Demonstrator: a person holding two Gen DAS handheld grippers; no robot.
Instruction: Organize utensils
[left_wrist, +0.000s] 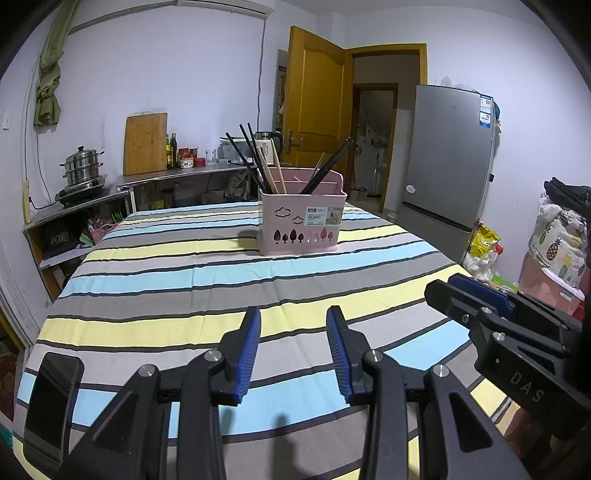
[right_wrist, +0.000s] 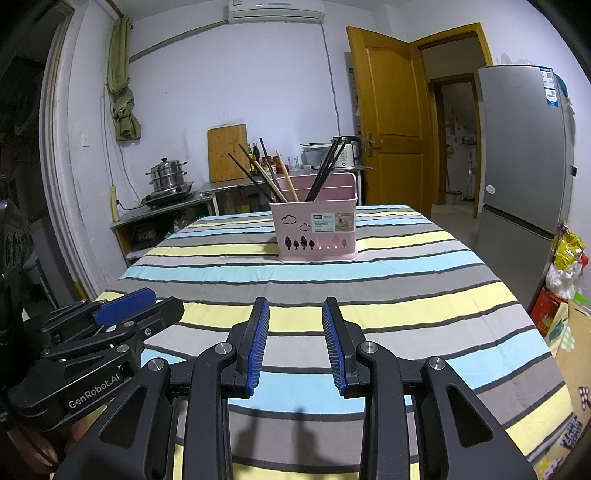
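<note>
So both grippers, left gripper (left_wrist: 293, 350) and right gripper (right_wrist: 295, 345), released, empty, hovering at table's near edge; chopsticks (right_wrist: 273, 177) already upright in pink basket (right_wrist: 316, 232) mid-table, probably done.

Pink plastic utensil basket (left_wrist: 303, 221) stood upright at far centre of striped table. Dark and pale wooden chopsticks (left_wrist: 258, 166) leaned left in left compartment; dark chopsticks (left_wrist: 327, 166) leaned right.
</note>
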